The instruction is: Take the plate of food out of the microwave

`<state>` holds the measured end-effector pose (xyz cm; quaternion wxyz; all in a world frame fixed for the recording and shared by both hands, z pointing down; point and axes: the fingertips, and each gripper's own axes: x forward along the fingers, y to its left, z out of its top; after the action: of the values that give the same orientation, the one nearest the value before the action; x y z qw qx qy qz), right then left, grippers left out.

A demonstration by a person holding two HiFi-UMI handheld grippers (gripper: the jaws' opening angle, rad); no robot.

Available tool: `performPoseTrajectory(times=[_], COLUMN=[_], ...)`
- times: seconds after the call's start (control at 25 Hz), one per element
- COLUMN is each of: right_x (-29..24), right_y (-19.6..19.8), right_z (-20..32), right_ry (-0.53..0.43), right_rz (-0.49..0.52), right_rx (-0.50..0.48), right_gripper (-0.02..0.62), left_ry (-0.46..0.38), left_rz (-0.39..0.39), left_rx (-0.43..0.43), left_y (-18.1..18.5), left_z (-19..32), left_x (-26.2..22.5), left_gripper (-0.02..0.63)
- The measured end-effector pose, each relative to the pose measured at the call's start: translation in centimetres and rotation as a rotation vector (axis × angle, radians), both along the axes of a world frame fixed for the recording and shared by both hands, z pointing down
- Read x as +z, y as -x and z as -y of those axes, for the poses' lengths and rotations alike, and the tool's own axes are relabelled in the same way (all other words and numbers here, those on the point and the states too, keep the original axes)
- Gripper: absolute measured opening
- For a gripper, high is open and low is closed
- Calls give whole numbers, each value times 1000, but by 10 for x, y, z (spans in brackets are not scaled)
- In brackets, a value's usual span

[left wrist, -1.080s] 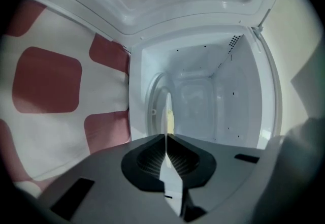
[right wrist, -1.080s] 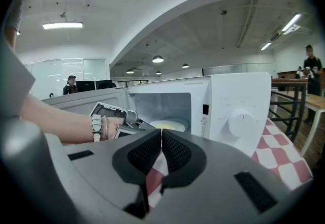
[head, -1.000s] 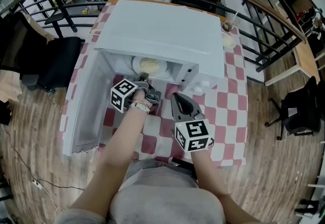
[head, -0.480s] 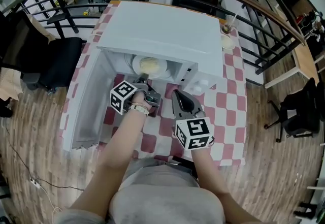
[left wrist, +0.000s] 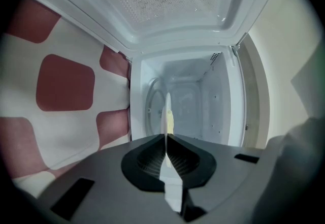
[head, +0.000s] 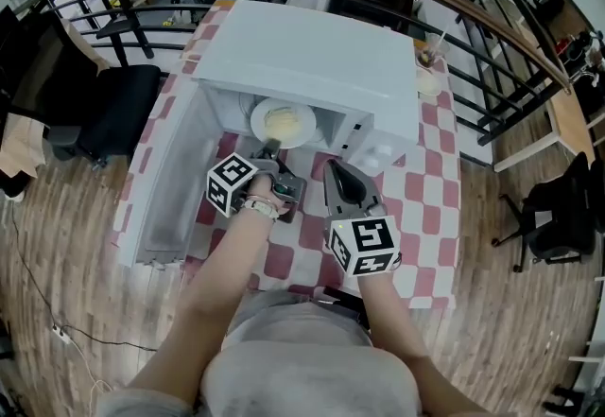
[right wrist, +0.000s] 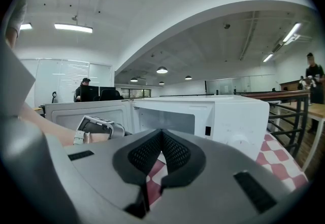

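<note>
Left claw [head: 271, 147] is clamped on the near rim of the plate of food [head: 284, 120], which lies in the open microwave's [head: 312, 56] mouth. Right claw [head: 337, 169], jaws together and empty, hovers at the plate's 4 o'clock above the checkered desk [head: 427, 190].

Checked cloth [head: 425, 188] – blk chair [head: 118, 112] at left, railing [head: 501, 27] behind, cup w/ straw [head: 430, 54]

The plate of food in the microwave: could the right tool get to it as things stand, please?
Probably yes: the microwave door is open and nothing lies between the right tool and the plate of food, though the left tool clamps its near rim.
</note>
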<state>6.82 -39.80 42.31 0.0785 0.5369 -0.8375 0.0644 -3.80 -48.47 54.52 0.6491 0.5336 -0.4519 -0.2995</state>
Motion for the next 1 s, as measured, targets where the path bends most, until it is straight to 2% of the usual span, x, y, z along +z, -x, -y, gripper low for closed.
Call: performPoseTrajectory(times=[0.32,0.56,1.0], right_x=[-13,-16,-24], right_y=[-1,-12,0], right_z=[-8,-12,-24], right_ry=[-54,-48,-54], right_rz=[17,53,63], right_rx=[-4,25,-29], right_gripper=[25,25,25], left_ry=[-38,-68,-94], left_rz=[-4,-11,-20], left_rx=[32,39,19], left_y=[-3,-4,3], left_z=[-17,-31,-55], left_x=[-14,-30,-40], left_gripper=[14,14,14])
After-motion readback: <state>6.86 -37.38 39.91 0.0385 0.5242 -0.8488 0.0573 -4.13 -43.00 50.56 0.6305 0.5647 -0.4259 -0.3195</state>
